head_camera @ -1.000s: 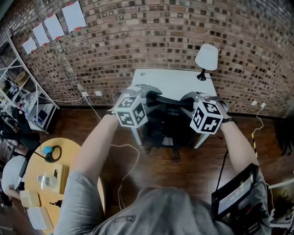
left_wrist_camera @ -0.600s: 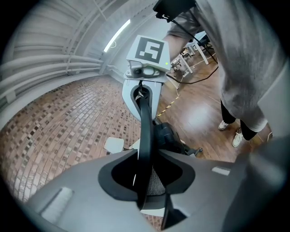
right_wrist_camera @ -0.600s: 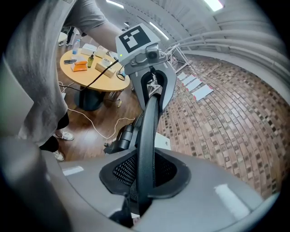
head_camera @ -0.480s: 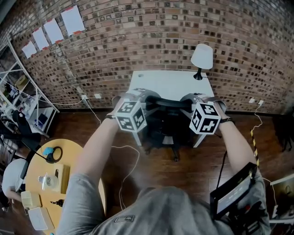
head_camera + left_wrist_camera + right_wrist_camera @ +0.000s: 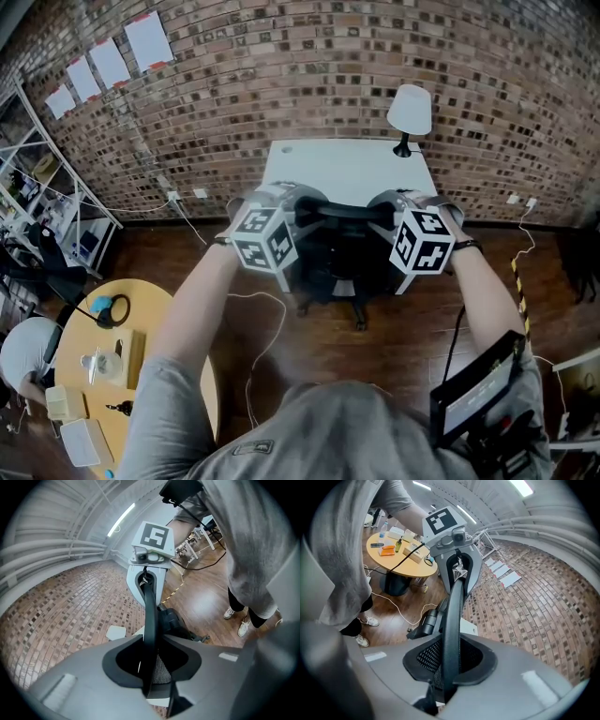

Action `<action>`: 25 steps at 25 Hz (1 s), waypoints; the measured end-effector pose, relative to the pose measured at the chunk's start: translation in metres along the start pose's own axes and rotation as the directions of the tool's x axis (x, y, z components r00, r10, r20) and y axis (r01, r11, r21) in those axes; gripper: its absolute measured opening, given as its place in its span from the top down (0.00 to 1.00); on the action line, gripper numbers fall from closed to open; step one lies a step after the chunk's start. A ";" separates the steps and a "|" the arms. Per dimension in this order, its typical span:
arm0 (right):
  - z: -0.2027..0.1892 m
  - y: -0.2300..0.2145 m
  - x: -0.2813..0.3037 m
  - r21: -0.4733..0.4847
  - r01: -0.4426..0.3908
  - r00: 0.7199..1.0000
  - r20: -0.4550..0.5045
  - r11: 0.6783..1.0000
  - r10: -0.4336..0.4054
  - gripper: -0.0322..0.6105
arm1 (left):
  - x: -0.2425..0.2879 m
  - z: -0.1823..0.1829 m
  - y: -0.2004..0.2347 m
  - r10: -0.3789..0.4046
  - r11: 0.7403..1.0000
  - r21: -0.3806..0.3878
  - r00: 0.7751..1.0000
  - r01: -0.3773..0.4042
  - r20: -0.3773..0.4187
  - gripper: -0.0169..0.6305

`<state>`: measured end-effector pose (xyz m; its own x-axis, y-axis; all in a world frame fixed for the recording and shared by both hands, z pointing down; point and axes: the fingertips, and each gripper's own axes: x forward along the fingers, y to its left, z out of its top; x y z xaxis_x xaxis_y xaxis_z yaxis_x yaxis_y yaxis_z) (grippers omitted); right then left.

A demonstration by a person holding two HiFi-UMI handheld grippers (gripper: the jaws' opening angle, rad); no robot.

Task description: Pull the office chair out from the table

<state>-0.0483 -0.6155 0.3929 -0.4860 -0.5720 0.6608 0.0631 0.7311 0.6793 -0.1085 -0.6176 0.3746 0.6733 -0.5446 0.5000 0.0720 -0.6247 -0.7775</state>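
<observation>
A black office chair (image 5: 342, 267) stands tucked at the white table (image 5: 349, 167) against the brick wall. My two grippers hold the top rim of its backrest (image 5: 345, 212), one at each end. The left gripper (image 5: 306, 208) has just been closing, with the black rim (image 5: 150, 620) between its jaws, and is now shut on it. Shut on the other end of the rim (image 5: 452, 616) is the right gripper (image 5: 382, 212). From each gripper view the rim runs off to the opposite gripper (image 5: 149, 576) (image 5: 458, 566). The grippers hide the rim's ends in the head view.
A white lamp (image 5: 410, 111) stands on the table's far right corner. At the lower left is a round yellow table (image 5: 150, 323) with small items on it. A white cable (image 5: 264, 328) trails over the wooden floor. Metal shelves (image 5: 42, 178) line the left wall.
Both grippers have come slightly toward me along with the top of the chair's backrest. The left marker cube sits a little lower in the head view.
</observation>
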 end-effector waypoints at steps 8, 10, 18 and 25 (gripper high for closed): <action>0.009 0.023 -0.024 -0.011 -0.001 1.000 0.021 1.000 0.001 0.84 | -0.019 0.026 -0.020 0.001 1.000 0.013 1.000 -0.001 0.023 0.83; 0.011 0.027 -0.027 -0.021 0.011 1.000 0.022 1.000 -0.010 0.84 | -0.022 0.029 -0.023 0.016 1.000 0.000 1.000 -0.016 0.014 0.83; 0.006 0.053 -0.046 -0.048 0.028 0.999 0.027 0.998 -0.027 0.84 | -0.026 0.055 -0.046 0.031 0.999 -0.037 0.999 -0.031 -0.022 0.82; 0.000 0.068 -0.069 -0.070 0.016 0.998 0.056 0.997 -0.012 0.84 | -0.028 0.082 -0.057 0.031 0.997 -0.066 0.998 -0.034 -0.047 0.82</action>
<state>-0.0106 -0.5267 0.3935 -0.5346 -0.5590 0.6338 0.1166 0.6940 0.7105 -0.0710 -0.5204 0.3733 0.6403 -0.5893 0.4928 0.0002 -0.6414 -0.7672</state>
